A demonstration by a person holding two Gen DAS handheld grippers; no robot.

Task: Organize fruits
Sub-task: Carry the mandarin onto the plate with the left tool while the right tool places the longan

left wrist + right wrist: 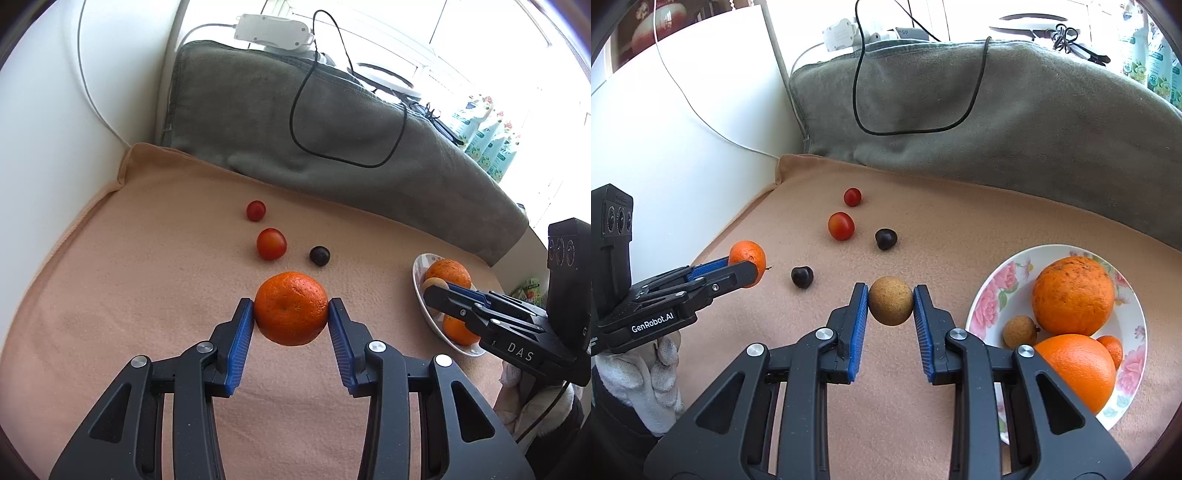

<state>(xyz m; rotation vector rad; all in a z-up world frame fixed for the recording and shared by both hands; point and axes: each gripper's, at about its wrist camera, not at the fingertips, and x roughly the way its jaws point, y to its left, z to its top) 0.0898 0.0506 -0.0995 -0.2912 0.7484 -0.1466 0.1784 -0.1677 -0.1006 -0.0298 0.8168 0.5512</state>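
The left gripper [291, 310] pinches a small orange mandarin [291, 308] between its two blue-padded fingers [242, 332], one pad pressed to each side of the fruit. The mandarin sits right at the fingertips, held above a peach-coloured cloth [129, 314] that covers the table. In the right wrist view this same gripper [746, 267] enters from the left, held by a hand in a white glove [646, 376], with the mandarin [750, 260] showing beyond its tips.

The right gripper [891, 306] pinches a small round tan-brown fruit [891, 305], perhaps a longan, squarely between its blue pads, also at the very tips and lifted off the cloth.

Just to the right of that gripper sits a white plate with pink flowers [993, 295]. It holds two large oranges [1073, 293], a smaller orange fruit [1112, 349] tucked behind the nearer orange, and another tan-brown fruit [1019, 331] beside them.

Loose on the cloth, beyond both grippers, lie two red cherry tomatoes [841, 225], one behind the other and apart, and two dark, almost black, small fruits [885, 239]. One dark fruit lies near the tomatoes; the other [802, 277] lies closer, between the two grippers.

At the back a grey blanket [997, 122] is heaped along the cloth's far edge, with a black cable [857, 92] looped over it.
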